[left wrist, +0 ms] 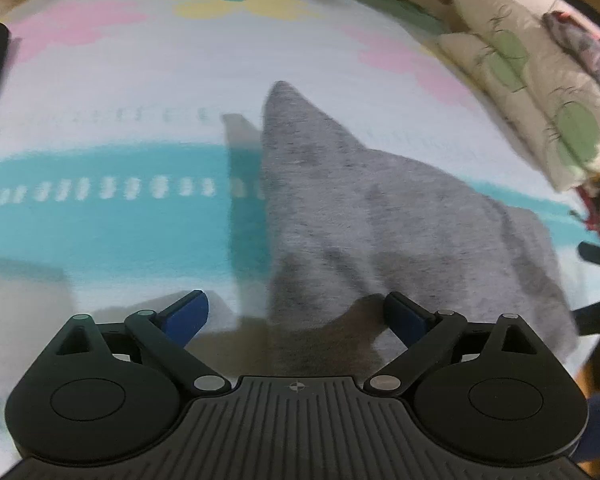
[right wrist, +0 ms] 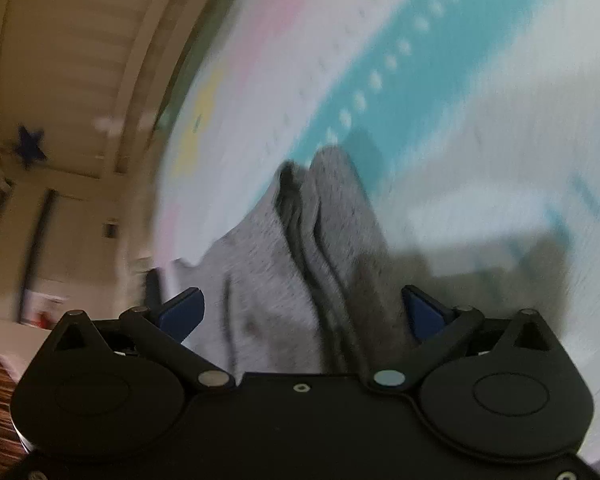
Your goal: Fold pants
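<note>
Patterned bedding (left wrist: 100, 208) is seen under the grey pants (left wrist: 379, 216), which lie bunched on its teal stripe, while the left tool (left wrist: 296, 312) and right tool (right wrist: 301, 310) are held wide and empty, so a fold is judged between grasps, with a fresh edge to be gripped next.

No writing, brand or number can be read anywhere here. The only sign is a small crosshair mark (left wrist: 295, 387) on the ribbed body of the left gripper (left wrist: 296, 312), set midway behind its two spread blue-tipped fingers.
</note>
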A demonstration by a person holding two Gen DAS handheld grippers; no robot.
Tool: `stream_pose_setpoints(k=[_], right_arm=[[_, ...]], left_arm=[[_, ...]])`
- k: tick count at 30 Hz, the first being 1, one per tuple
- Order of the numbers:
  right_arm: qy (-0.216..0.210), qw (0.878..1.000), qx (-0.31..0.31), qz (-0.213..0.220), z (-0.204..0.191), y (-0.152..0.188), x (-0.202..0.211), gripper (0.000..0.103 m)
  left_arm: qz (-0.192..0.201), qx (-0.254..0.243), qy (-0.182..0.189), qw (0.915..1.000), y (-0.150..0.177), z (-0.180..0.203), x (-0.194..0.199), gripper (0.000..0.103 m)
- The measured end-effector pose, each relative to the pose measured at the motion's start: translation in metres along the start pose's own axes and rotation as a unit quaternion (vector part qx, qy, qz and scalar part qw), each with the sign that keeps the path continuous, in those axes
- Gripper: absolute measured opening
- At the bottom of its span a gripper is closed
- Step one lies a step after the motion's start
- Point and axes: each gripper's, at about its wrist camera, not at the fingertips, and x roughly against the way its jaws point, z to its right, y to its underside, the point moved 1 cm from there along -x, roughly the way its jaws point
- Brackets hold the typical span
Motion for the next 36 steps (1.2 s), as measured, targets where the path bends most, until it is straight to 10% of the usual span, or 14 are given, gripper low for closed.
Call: stream_pose_setpoints(k=[7, 18, 29, 34, 36], right_arm=[[-0.014, 0.998, 0.044, -0.049, -0.005, -0.005, -0.011, 0.103], [-0.036, 0.993, 0.089, -0.065, -0.023, -0.001, -0.034, 0.103], [-0.027, 0.988, 0.131, -0.079, -0.041, 0.004, -0.051, 0.103], [-0.023, 0.984, 0.162, -0.066, -0.043, 0.013, -0.047, 0.102], [-0.010, 0.983, 0.173, -0.058, -0.047, 0.017, -0.044, 0.067]], left_arm=[[-0.011, -0.053, 0.032, 0.9980, 0.003, 0.022, -0.014, 0.097], [0.002, 0.006, 0.093, 0.9957, -0.007, 0.011, -0.025, 0.102], [0.009, -0.011, 0.074, 0.9972, -0.009, 0.027, -0.033, 0.101], [0.027, 0.006, 0.027, 0.9993, -0.005, 0.025, -0.024, 0.059], [0.036, 0.014, 0.024, 0.9990, -0.004, 0.025, -0.020, 0.037]])
